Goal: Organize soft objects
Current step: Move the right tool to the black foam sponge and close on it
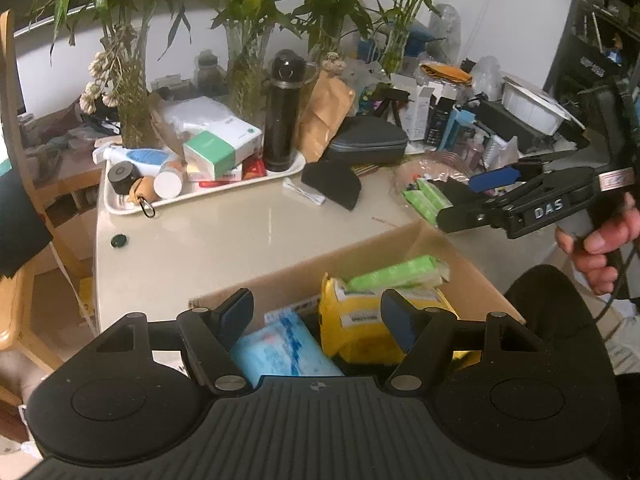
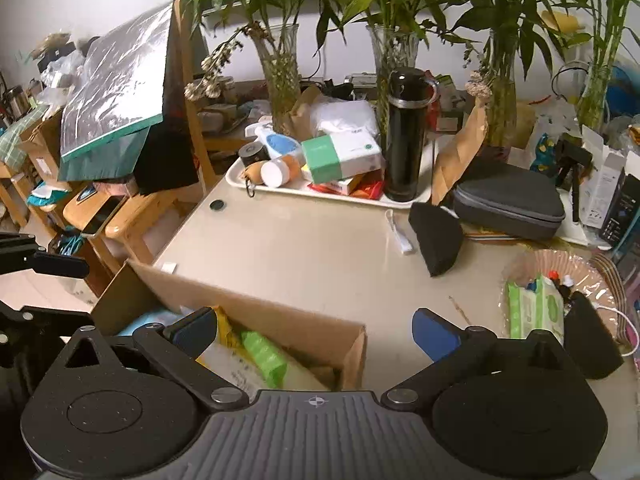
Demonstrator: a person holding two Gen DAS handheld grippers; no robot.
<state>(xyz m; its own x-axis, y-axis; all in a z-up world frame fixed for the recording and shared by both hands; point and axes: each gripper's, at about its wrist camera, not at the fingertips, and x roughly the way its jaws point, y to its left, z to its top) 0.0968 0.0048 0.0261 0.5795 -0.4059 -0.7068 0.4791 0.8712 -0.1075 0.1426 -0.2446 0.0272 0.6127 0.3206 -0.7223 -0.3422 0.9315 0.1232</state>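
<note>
left tongs [image 1: 316, 316]: fingers stood apart over the open cardboard box, nothing between the blue pads, nothing touched.
right tongs [image 2: 314, 330]: fingers stood wide apart, empty; one pad over the box's near corner, the other over bare worktop.
right tongs, seen from the left side: held level above the box's far corner in a hand [image 1: 600, 240], tips pointing toward the green packs by the worktop clutter.
cardboard box [image 1: 360, 256]: sat at the near edge of the worktop, top open.
box contents: blue tissue pack [image 1: 280, 352] on the left, yellow wipes pack [image 1: 352, 328] beside it and touching, green tissue pack [image 1: 396, 272] lying tilted on top toward the far wall.
still outside the box: green wipes pack [image 2: 536, 308] lying in a crinkled plastic bag [image 2: 560, 264] at the right of the worktop, well apart from the box.
worktop [image 2: 312, 248]: beige, bare in the middle; a black wedge-shaped sponge [image 2: 436, 240] lay near a grey zip case [image 2: 508, 204].
white tray [image 2: 304, 190]: at the far side, holding a black flask [image 2: 404, 136] upright, a green-and-white box [image 2: 340, 156] and small bottles.
behind: glass vases with bamboo stems.
</note>
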